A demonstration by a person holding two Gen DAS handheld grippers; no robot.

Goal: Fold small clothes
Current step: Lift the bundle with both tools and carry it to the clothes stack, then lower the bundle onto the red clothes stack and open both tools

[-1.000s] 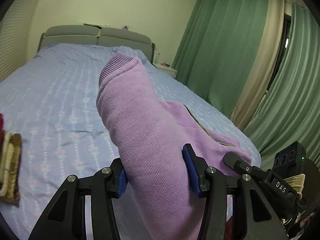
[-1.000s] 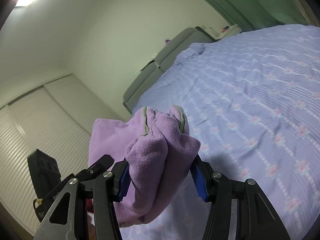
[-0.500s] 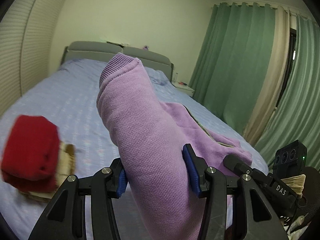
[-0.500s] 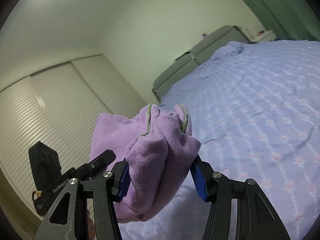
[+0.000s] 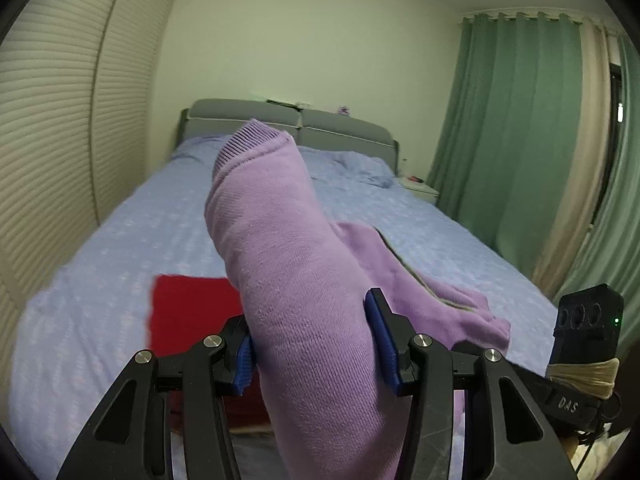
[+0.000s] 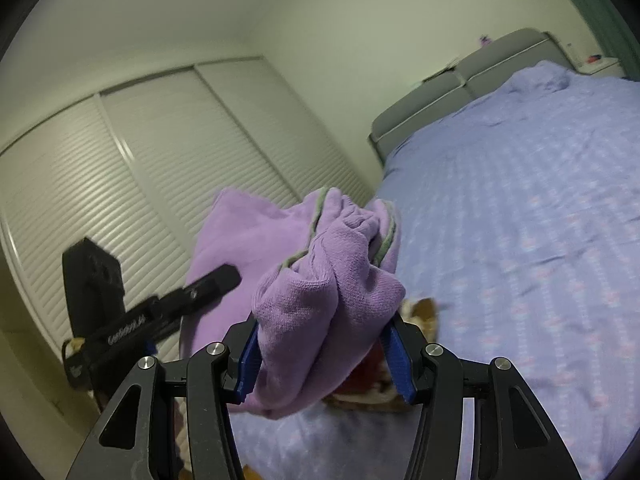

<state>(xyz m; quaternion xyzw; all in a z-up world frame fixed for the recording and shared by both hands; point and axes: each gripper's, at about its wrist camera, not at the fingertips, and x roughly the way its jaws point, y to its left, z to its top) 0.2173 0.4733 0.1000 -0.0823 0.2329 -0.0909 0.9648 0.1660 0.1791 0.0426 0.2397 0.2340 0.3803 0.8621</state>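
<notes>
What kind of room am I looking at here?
Most likely a bedroom: a wide bed with a lilac patterned sheet and grey padded headboard, long green curtains, and white louvred wardrobe doors.

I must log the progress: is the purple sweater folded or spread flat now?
Folded, not spread: the purple sweater is a thick bundle clamped in the left gripper and the right gripper, above the bed.

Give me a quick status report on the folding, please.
Left gripper and right gripper both clamped on the purple sweater. Sweater lifted over the bed. Red folded garment below; nothing blocking.
</notes>
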